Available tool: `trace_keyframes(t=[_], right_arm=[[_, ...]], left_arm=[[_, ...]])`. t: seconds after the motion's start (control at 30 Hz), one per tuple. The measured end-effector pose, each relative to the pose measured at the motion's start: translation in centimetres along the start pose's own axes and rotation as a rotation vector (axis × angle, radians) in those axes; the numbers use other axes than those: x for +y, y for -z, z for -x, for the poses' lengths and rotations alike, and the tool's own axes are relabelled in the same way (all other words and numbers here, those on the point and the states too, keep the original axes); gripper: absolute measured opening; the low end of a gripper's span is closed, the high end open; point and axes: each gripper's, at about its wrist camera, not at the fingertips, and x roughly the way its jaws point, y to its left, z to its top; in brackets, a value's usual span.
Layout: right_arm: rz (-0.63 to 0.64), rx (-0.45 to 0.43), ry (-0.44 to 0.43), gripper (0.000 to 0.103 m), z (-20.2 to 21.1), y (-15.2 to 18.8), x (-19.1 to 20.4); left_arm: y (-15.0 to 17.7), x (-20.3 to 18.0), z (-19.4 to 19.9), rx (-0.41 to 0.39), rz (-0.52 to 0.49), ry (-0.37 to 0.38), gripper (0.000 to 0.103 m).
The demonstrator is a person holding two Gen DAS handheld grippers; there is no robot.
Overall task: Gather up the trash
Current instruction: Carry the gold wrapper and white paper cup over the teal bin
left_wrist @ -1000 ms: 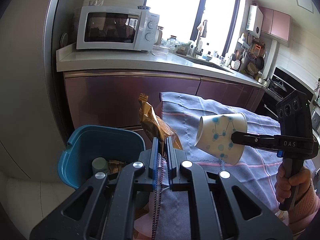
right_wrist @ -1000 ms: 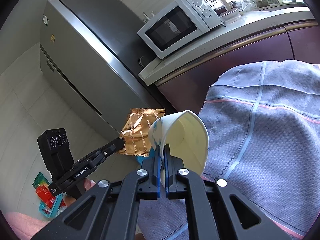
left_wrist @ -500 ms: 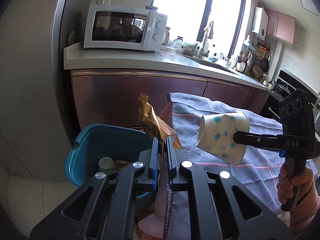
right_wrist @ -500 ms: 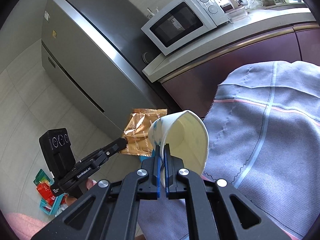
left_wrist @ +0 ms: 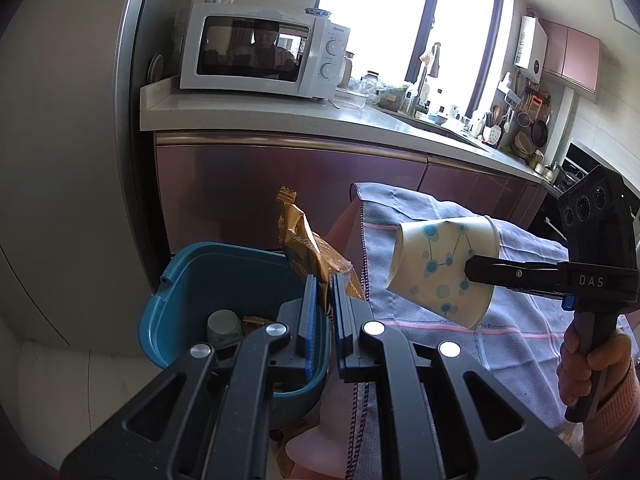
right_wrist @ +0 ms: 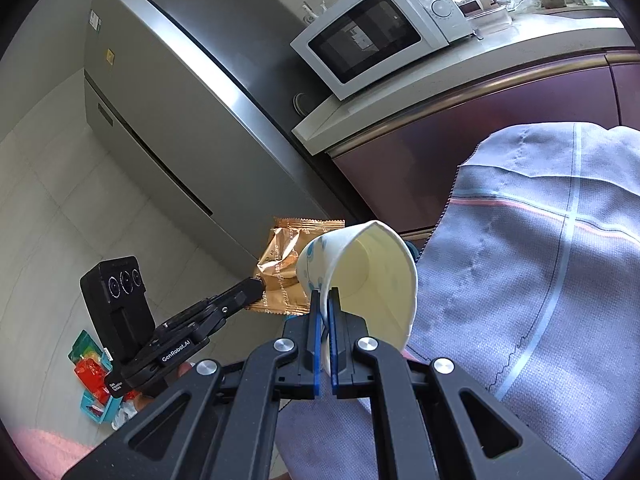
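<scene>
From the left wrist, the left gripper (left_wrist: pixel 323 280) is nearly closed, pinching a golden wrapper (left_wrist: pixel 308 248) above the blue bin (left_wrist: pixel 192 276); a grey cup (left_wrist: pixel 224 326) lies inside the bin.

From the right wrist, the right gripper (right_wrist: pixel 325 300) is clamped on the paper cup (right_wrist: pixel 372 276) rim, right of the bin, over the checked cloth (right_wrist: pixel 540 280).

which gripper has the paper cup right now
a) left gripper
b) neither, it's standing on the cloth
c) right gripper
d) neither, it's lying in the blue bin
c: the right gripper has its jaws shut on the wall of the paper cup, held tipped in the air beside the cloth, while the left gripper pinches the gold wrapper above the blue bin.
</scene>
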Motion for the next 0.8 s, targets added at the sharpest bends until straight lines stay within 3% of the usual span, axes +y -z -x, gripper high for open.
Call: trace_keyframes(t=[0.8], right_arm=[[0.013, 0.072, 0.008, 0.003, -3.4, -1.3, 0.9]], left_arm=[[0.5, 2.1, -0.9, 0.016, 0.045, -0.055, 0.008]])
